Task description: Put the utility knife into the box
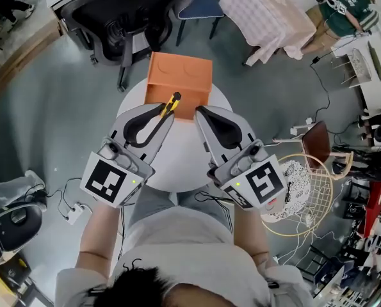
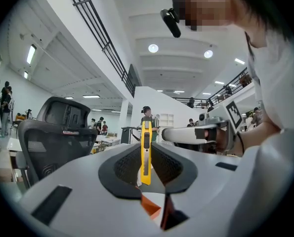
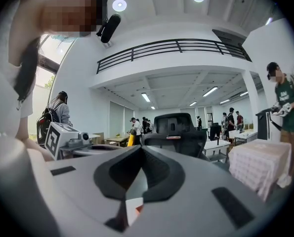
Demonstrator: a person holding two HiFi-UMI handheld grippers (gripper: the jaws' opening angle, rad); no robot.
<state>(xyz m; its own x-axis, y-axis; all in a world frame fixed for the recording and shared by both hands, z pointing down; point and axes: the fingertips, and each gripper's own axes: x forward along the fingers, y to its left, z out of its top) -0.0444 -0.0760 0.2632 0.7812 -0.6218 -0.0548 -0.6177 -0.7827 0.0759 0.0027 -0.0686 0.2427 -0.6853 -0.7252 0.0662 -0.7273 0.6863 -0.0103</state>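
The left gripper (image 1: 167,111) pinches the slim yellow plastic utility knife (image 1: 173,102), its long axis pointing away toward the orange rectangular box (image 1: 180,74) just beyond, while the right gripper (image 1: 200,112) rests alongside, pressed together and empty.

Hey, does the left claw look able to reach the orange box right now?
Probably yes: the left claw, shut on the utility knife, sits right at the orange box, nothing between.

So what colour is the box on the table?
Orange; the box shows best in the head view.
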